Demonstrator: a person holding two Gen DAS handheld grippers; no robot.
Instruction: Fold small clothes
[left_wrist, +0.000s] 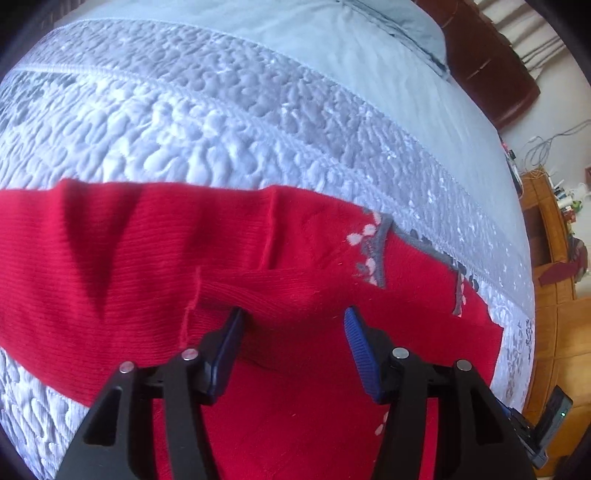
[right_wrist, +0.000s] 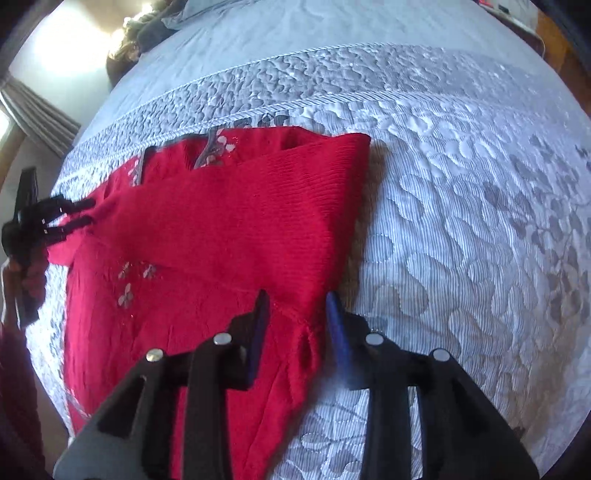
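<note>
The bed (left_wrist: 229, 110) is lying under everything, its quilted grey-white cover (right_wrist: 461, 229) spreading out on all sides, and the red sweater (right_wrist: 221, 221) is lying flat on it, partly folded, with one panel turned over across the body. In my right wrist view the sweater is filling the left and middle of the cover, its right edge running down toward my jaws. My right gripper (right_wrist: 297, 310) is hanging low over that lower right edge with its jaws parted; a narrow strip of red knit is lying in the gap between them, and neither finger is pinching it. My left gripper (left_wrist: 293, 325) is hovering close over a raised fold of the sweater (left_wrist: 147, 258), jaws spread wide, the humped fold sitting just ahead of and between the fingertips, ungripped. From the right view my left gripper (right_wrist: 86, 212) is reaching in level at the sweater's left edge, near the grey-trimmed collar (left_wrist: 376, 243) with its small pale flowers (right_wrist: 127, 291).
</note>
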